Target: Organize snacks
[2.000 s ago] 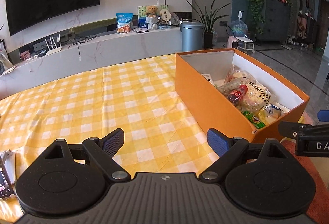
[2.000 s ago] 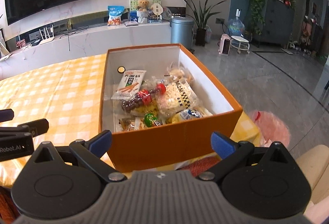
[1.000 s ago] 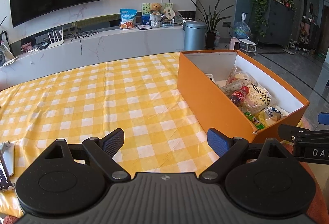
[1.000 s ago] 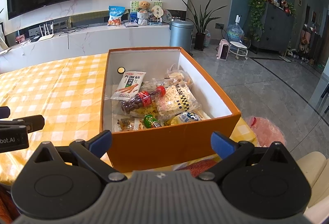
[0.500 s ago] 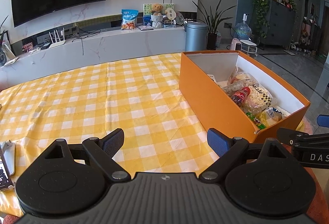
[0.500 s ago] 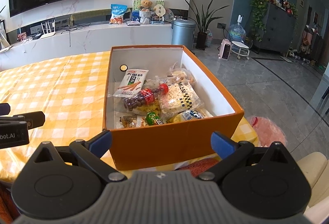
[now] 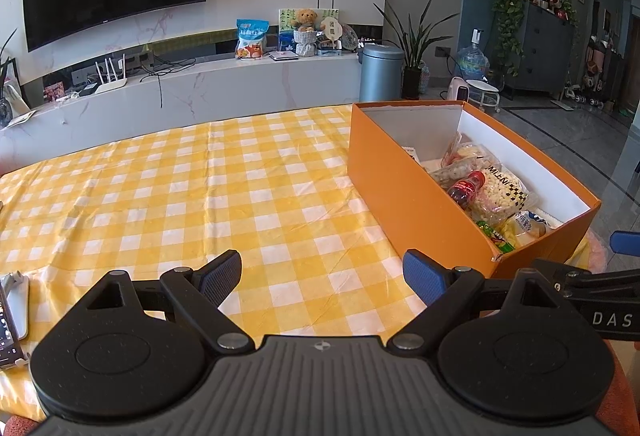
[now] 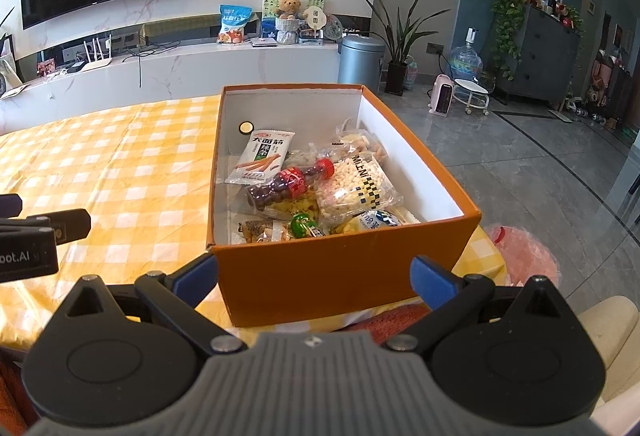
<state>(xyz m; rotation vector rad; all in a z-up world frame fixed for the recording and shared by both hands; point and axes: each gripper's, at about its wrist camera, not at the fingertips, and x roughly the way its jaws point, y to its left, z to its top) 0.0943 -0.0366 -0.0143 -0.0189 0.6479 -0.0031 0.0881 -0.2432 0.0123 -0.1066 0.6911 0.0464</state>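
Observation:
An orange box (image 8: 344, 268) with white inner walls stands on the yellow checked tablecloth (image 7: 180, 195) at the table's right end. Inside lie several snacks: a white packet of sticks (image 8: 262, 155), a cola-shaped bottle of dark candy (image 8: 288, 183), a clear bag of puffed bits (image 8: 352, 187), and a green wrapped sweet (image 8: 302, 226). My right gripper (image 8: 314, 276) hangs open just before the box's near wall, holding nothing. My left gripper (image 7: 322, 276) is open over bare cloth, left of the box (image 7: 408, 195), empty too.
A phone and white object (image 7: 12, 308) lie at the table's near left edge. A pink bag (image 8: 524, 256) sits on the floor past the box. Beyond the table run a white TV bench (image 7: 200, 91), a bin (image 7: 380, 71) and plants.
Both wrist views have risen and tilted slightly, so the box sits a little lower in frame. Both grippers stay open and the snacks have not moved.

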